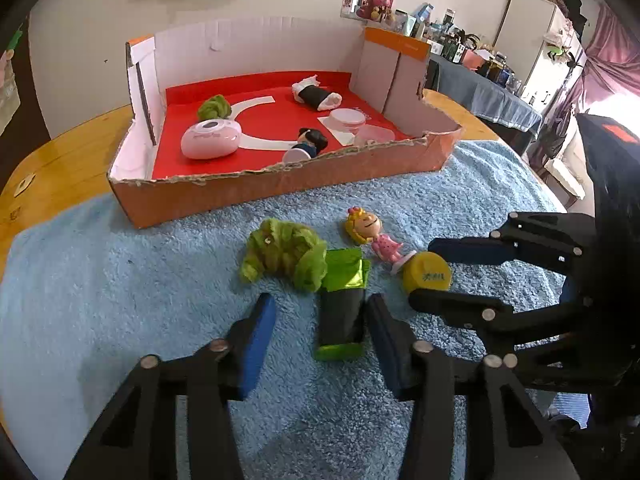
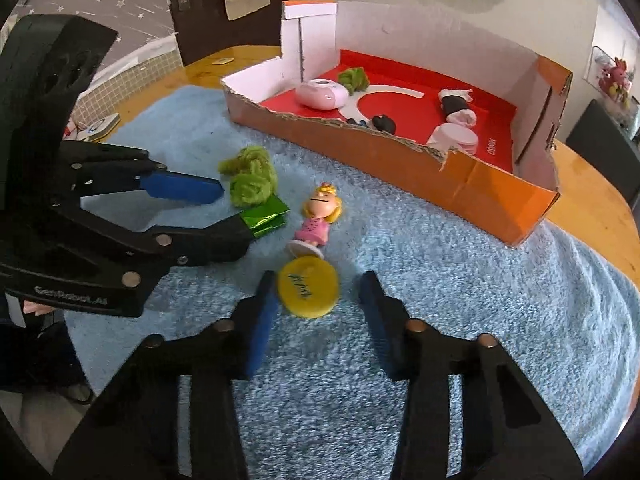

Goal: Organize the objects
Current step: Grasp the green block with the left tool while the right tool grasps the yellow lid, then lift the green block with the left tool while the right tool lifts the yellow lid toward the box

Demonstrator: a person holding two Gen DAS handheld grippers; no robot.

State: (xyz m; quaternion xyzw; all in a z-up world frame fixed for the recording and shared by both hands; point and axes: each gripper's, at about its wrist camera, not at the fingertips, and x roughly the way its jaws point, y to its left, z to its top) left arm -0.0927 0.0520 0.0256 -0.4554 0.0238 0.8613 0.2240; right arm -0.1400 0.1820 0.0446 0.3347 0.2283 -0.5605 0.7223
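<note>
Spread right fingers (image 2: 316,312) straddle the yellow cap (image 2: 309,288) mid-towel (image 2: 480,300), the left fingers (image 1: 320,320) spread around the green-black roll (image 1: 342,312); centre each before closing, then lift toward the box (image 2: 460,188).

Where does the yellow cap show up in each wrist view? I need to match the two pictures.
Left wrist view: the yellow cap lies right of centre on the blue towel, between the right tongs' fingers.
Right wrist view: the cap sits low and centre, between those tongs' open fingers.
Shared landmark: the blonde doll in pink lies just beyond the cap in both.
</note>
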